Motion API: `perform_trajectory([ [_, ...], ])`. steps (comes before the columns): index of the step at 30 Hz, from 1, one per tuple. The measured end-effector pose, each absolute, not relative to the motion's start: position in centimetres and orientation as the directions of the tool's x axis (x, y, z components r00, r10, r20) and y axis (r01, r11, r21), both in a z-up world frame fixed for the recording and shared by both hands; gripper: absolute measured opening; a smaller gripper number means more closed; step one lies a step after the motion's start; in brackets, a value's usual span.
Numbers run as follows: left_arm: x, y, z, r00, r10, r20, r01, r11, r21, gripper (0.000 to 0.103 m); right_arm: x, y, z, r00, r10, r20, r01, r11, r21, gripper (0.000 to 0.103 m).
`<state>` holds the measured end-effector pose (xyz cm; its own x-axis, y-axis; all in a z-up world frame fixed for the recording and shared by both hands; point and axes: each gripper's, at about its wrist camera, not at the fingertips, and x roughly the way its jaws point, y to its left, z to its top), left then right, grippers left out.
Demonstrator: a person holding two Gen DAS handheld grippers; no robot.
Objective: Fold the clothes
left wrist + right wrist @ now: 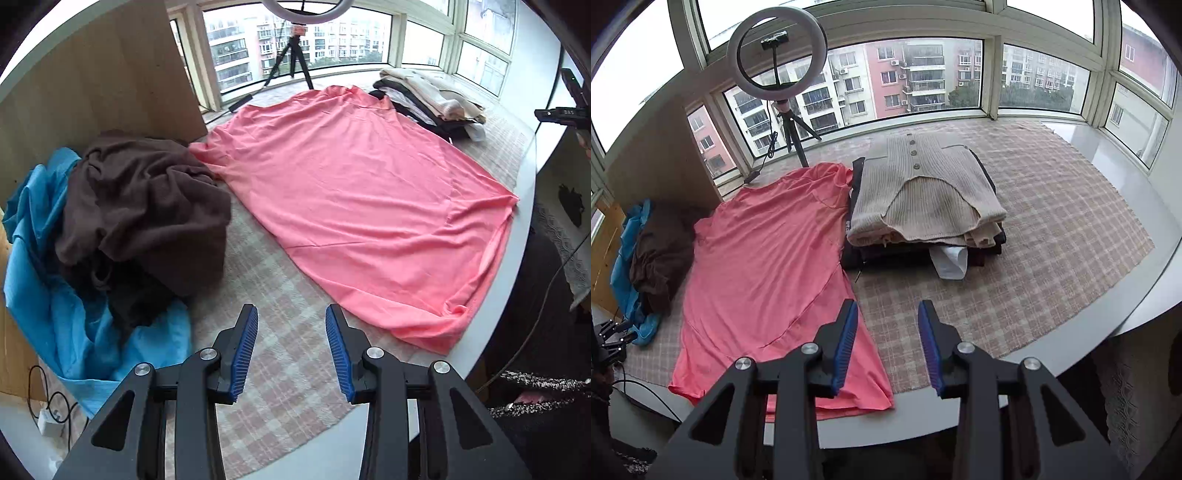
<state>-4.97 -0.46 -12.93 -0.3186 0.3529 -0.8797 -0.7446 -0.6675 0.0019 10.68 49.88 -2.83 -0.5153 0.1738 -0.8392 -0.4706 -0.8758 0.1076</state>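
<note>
we are holding both the left gripper [291, 314] and the right gripper [887, 310] spread and empty above the mat's [1052, 221] near edge; the pink shirt [764, 254] is lying flat there, so we are aiming to pinch its hem corners evenly.

Bay windows [923, 77] — apartment blocks outside; ring light [776, 48] on tripod; checked mat [1052, 229]; white ledge; wood panel [96, 77] at left.

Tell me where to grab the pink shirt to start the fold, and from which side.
Probably pinch the pink shirt at its near hem corners, coming from the table edge. It lies spread flat, hem nearest and overhanging, and both the left gripper and right gripper hang open, empty.
</note>
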Motion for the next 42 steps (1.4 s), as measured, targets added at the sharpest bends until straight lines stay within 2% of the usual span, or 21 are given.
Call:
perform_trajectory([
  [6,0.6,3.6,-16.1,-0.186,0.423,-0.887,-0.86,-0.506,-0.061,0.041,13.0,45.0,-12.0,-0.378,0.115,-0.919,-0.48,-0.873,0.088,0.034],
  [11,3.5,3.5,-18.2,-0.199,0.37,-0.908,-0.906,-0.423,0.026,0.048,13.6,41.5,-15.6,-0.316,0.101,-0.943,-0.428,-0.902,0.047,0.034],
  [17,3.4,3.8,-20.4,-0.162,0.35,-0.923,-0.912,-0.41,0.004,0.048,14.0,41.8,-16.1,-0.315,0.141,-0.939,-0.445,-0.895,0.015,0.034],
  [21,3.3,4.8,-19.8,-0.168,0.372,-0.913,-0.906,-0.424,-0.006,0.047,12.9,43.1,-16.3,-0.365,0.109,-0.925,-0.444,-0.893,0.07,0.031],
  [23,2.9,6.1,-19.1,-0.169,0.408,-0.897,-0.901,-0.432,-0.026,0.047,11.4,42.4,-16.8,-0.374,0.077,-0.924,-0.391,-0.917,0.082,0.016],
  [29,2.3,11.0,-19.7,-0.206,0.421,-0.883,-0.902,-0.432,0.005,0.044,6.7,38.5,-19.2,-0.335,0.027,-0.942,-0.204,-0.978,0.044,0.016],
  [33,4.1,11.2,-21.2,-0.118,0.39,-0.913,-0.927,-0.372,-0.04,0.039,6.7,36.8,-20.7,-0.293,0.023,-0.956,-0.13,-0.991,0.016,0.016],
  [34,5.2,10.4,-20.9,-0.06,0.39,-0.919,-0.938,-0.336,-0.081,0.034,7.3,36.4,-20.8,-0.267,-0.002,-0.964,-0.104,-0.994,0.031,0.016],
  [36,7.2,8.5,-19.9,0.062,0.379,-0.923,-0.943,-0.28,-0.179,0.033,9.5,35.5,-19.9,-0.212,-0.073,-0.974,-0.027,-0.996,0.081,0.016],
  [39,7.5,7.4,-18.1,-0.013,0.381,-0.924,-0.928,-0.349,-0.131,0.033,11.5,35.5,-17.1,-0.25,-0.084,-0.965,-0.007,-0.996,0.089,0.016],
  [42,5.4,9.6,-17.7,-0.112,0.399,-0.91,-0.885,-0.456,-0.091,0.033,9.9,35.7,-15.9,-0.329,-0.103,-0.939,-0.001,-0.994,0.109,0.016],
])
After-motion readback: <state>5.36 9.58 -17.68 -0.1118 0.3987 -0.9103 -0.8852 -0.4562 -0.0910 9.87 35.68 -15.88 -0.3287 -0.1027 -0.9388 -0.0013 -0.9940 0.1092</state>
